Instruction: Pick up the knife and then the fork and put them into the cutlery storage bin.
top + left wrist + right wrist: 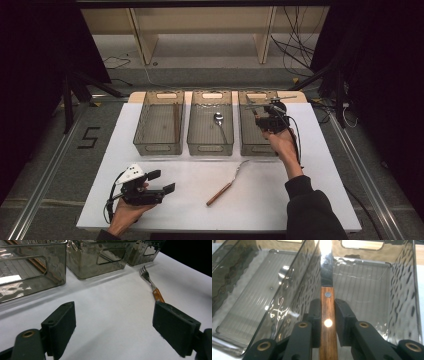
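My right gripper (260,116) is shut on the wooden handle of a knife (327,315), its pads (315,315) pressing both sides. The steel blade (326,265) points away, over the right-hand smoky plastic bin (362,285). In the high view the knife (251,103) hangs above that bin (257,150) at the table's far right. My left gripper (162,181) rests near the front left of the white table, open, with bare table between its fingers (60,325). A fork with a wooden handle (227,185) lies on the table to the right of it, also seen past the left gripper's jaws (150,282).
Three smoky bins stand in a row at the back of the table. The middle bin (210,148) holds a spoon (219,120). The left bin (157,148) holds a thin brown stick (175,120). A person's sleeve (310,210) comes in at the front right.
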